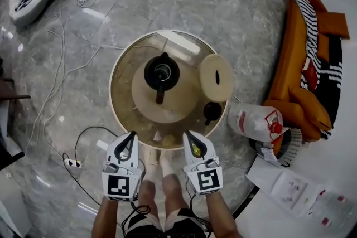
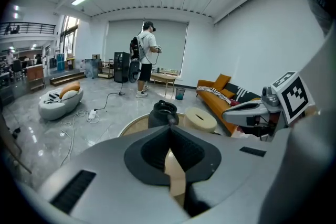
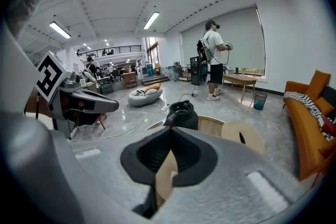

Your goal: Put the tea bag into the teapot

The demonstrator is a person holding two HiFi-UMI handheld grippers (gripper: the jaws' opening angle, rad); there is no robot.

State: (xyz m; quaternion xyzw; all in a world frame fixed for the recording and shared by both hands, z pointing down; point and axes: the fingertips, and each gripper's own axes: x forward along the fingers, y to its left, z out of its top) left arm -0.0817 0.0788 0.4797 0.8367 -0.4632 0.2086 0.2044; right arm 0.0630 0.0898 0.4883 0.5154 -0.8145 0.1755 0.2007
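Observation:
A dark teapot [image 1: 162,72] [image 2: 163,114] [image 3: 182,114] with its top open stands on a round beige mat in the middle of the round glass table [image 1: 120,64]. Small pale yellowish things [image 1: 158,136] lie at the table's near edge; whether one is the tea bag I cannot tell. My left gripper [image 1: 132,135] [image 2: 169,126] and right gripper [image 1: 187,135] [image 3: 169,128] hang side by side over that near edge, both pointing at the teapot. Both have their jaws shut, tips together, with nothing between them.
A round beige lid-like disc [image 1: 216,76] and a small dark cup [image 1: 212,110] sit on the table's right side. An orange sofa [image 1: 304,64], a plastic bag [image 1: 256,122], floor cables [image 1: 61,64] and a power strip [image 1: 72,163] surround it. A person [image 2: 147,57] stands far off.

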